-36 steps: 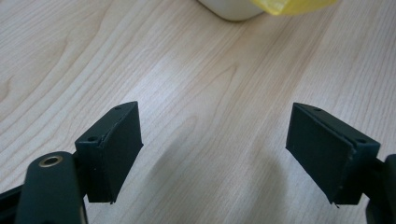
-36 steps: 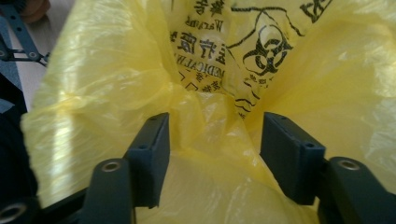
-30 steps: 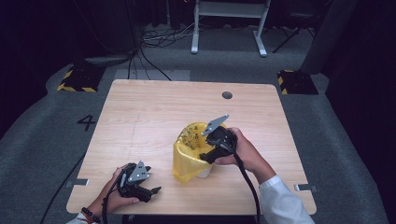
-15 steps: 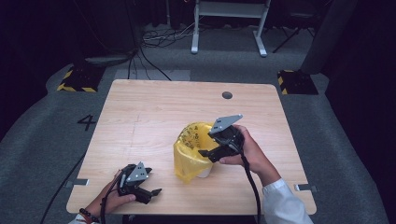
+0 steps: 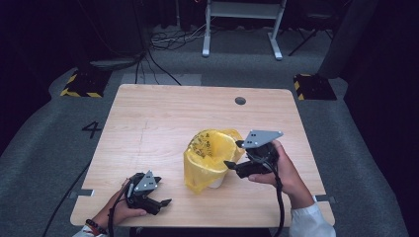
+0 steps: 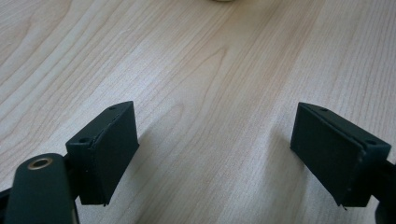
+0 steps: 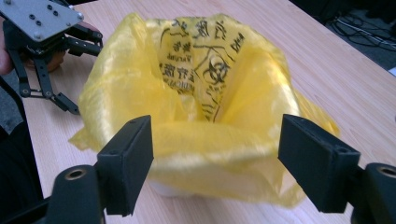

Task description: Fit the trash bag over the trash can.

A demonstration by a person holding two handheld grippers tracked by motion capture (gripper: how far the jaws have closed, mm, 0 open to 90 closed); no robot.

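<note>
Two grippers worked at my wooden table (image 5: 148, 118). My right gripper (image 5: 236, 154) hovered just beside the rim of the yellow bag (image 5: 210, 157), which lined a white container (image 5: 216, 182) standing near the table's middle. Its jaws had just been opening and stood wide, nothing pinched between them, the bag's folded edge just ahead. My left gripper (image 5: 165, 201) rested near the front edge, well apart from the bag, jaws spread wide over bare wood.
</note>
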